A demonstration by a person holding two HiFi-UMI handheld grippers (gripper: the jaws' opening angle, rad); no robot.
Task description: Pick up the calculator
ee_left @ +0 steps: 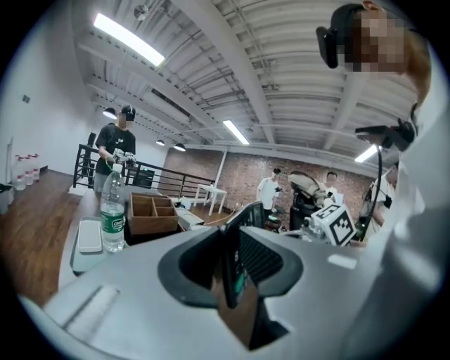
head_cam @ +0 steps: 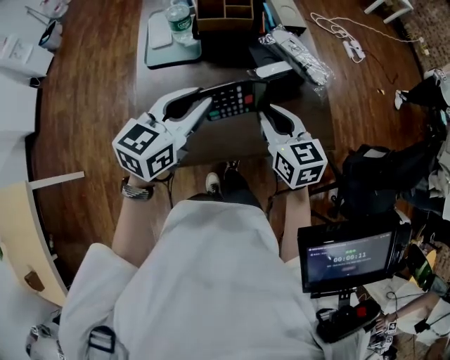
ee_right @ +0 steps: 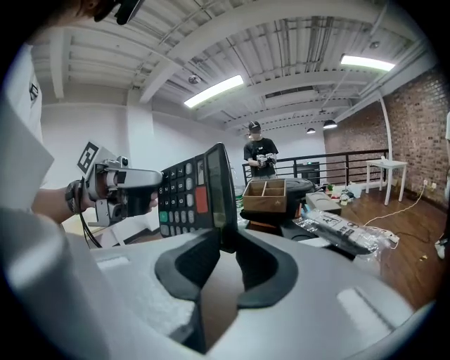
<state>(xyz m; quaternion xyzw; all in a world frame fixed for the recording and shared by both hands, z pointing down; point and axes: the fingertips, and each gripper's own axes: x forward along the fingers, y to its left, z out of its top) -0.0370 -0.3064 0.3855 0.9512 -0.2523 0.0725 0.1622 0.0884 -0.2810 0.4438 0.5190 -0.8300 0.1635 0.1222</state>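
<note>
The black calculator point(head_cam: 232, 100), with grey, red and green keys, is held up in the air over the dark table point(head_cam: 211, 140), gripped from both ends. My left gripper point(head_cam: 205, 107) is shut on its left end. My right gripper point(head_cam: 264, 114) is shut on its right end. In the left gripper view the calculator point(ee_left: 242, 246) stands edge-on between the jaws of the left gripper point(ee_left: 232, 271). The right gripper view has the keypad face of the calculator point(ee_right: 186, 193) turned left, its edge pinched in the right gripper point(ee_right: 223, 242), with the left gripper point(ee_right: 123, 186) on the far end.
A water bottle point(head_cam: 181, 20) stands on a grey tray point(head_cam: 158, 53) at the table's far side, beside a wooden divided box point(head_cam: 225, 10). A plastic-wrapped item point(head_cam: 299, 53) lies to the far right. A screen point(head_cam: 348, 256) and a black bag point(head_cam: 373, 172) are at my right.
</note>
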